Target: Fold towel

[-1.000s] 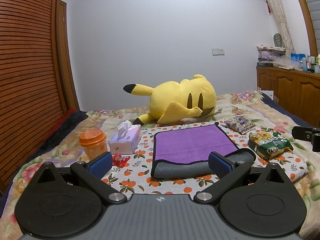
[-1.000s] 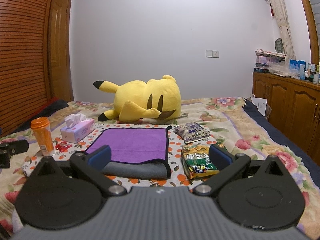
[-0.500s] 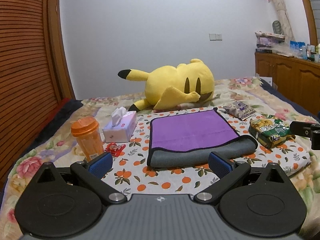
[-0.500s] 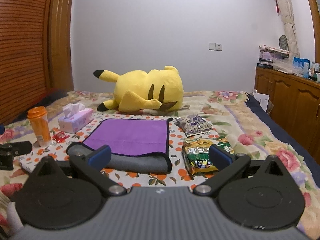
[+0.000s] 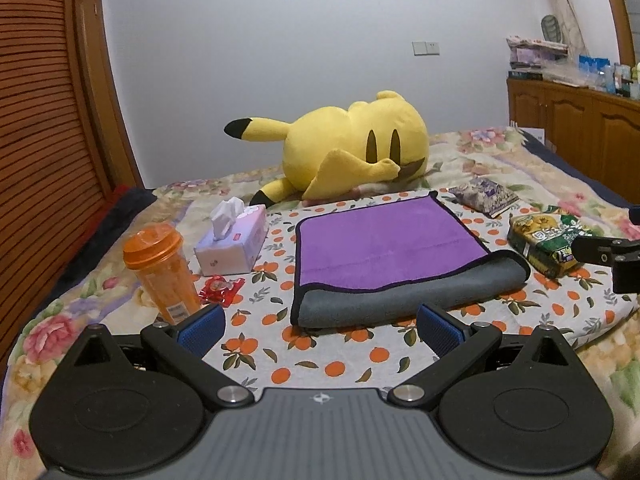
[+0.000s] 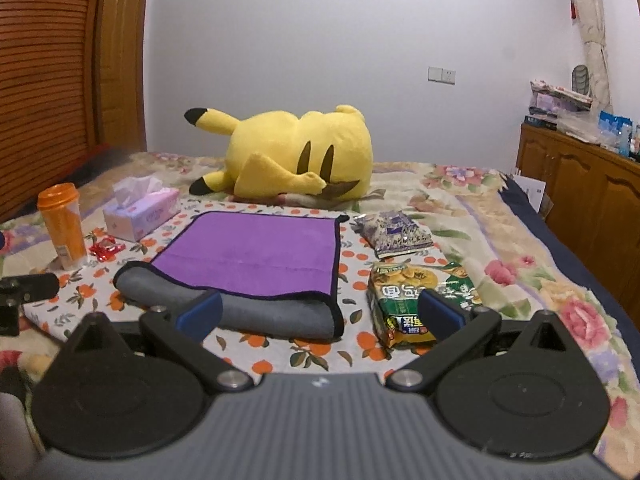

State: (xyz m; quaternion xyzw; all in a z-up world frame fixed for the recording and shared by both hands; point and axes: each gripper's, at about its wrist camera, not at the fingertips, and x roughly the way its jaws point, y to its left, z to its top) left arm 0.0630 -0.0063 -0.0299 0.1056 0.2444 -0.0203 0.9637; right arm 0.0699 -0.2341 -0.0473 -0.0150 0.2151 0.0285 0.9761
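We've got both grippers, left gripper (image 5: 320,326) and right gripper (image 6: 319,314), spread wide, holding nothing, purple-and-grey towel (image 5: 384,246) at 12 o'clock.

Plush matt towel (image 5: 384,240), glossy snack packet (image 5: 548,244)

plain white wall (image 5: 280,60) with switch plate (image 6: 441,75); slatted wooden wardrobe (image 5: 36,120) left; wooden cabinets (image 6: 580,192) right; floral-covered bed (image 6: 460,200).

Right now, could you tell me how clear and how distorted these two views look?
Left wrist view: strong fisheye bend, with the door curving at the edge; towel sharp, lighting dim and even, no glare. Right wrist view: same bowing at the cabinet; towel and noodle pack in focus, shadows soft.
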